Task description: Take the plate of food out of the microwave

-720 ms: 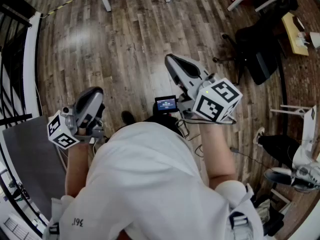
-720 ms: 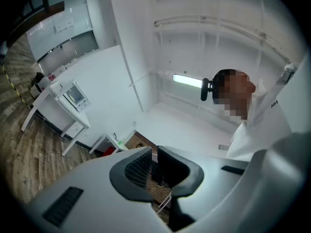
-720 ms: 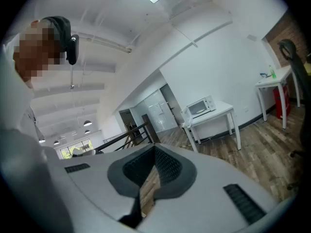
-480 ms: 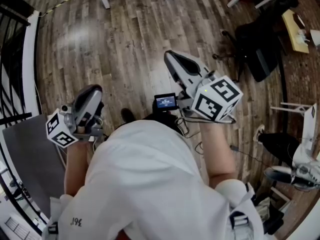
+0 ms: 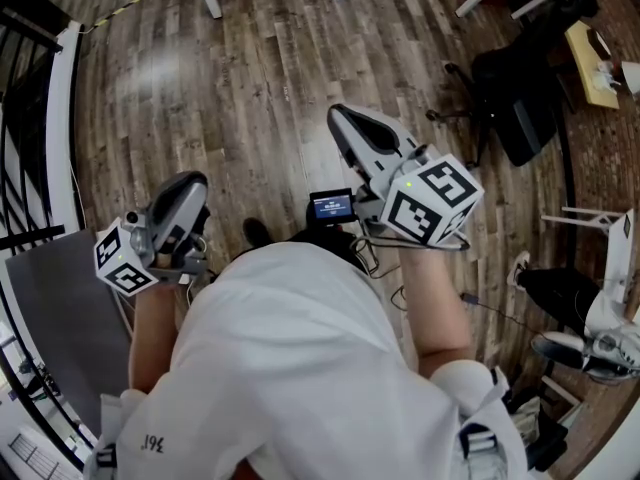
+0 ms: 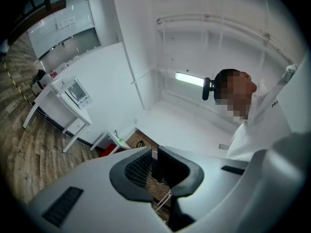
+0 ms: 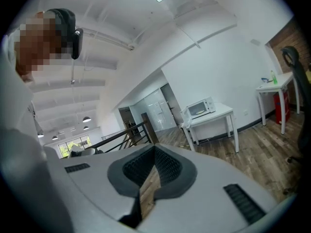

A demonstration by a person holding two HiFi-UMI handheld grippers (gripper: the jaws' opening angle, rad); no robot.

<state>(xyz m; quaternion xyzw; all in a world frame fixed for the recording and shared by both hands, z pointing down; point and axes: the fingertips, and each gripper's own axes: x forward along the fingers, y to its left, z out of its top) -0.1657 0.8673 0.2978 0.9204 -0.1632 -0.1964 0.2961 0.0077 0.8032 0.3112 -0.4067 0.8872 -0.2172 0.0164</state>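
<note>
1. Floor (image 5: 250, 78): wood planks under you, filling the head view.
2. Your white shirt (image 5: 300, 368): near and centre, with a forearm running out on each side to a gripper.
3. Chair (image 5: 520, 98): black, far right on the floor.
4. Table (image 7: 214, 116): white, far across the room in the right gripper view, against the wall.
5. Microwave (image 7: 200, 108): on that table, well apart from both your grippers. Any plate inside is too small to make out.
6. Right gripper (image 5: 340, 118): held out ahead of you on the right. Its jaws are pressed together at the tips with nothing between them. It sits where it did half a second ago.
7. Left gripper (image 5: 185, 193): lower left, close to your body. Its jaws stand slightly apart with only a narrow slit between them, and nothing is in it. Its marker cube has barely shifted since the earlier frame.
8. Screen (image 5: 331, 207): small and lit blue, between the two grippers.
</note>
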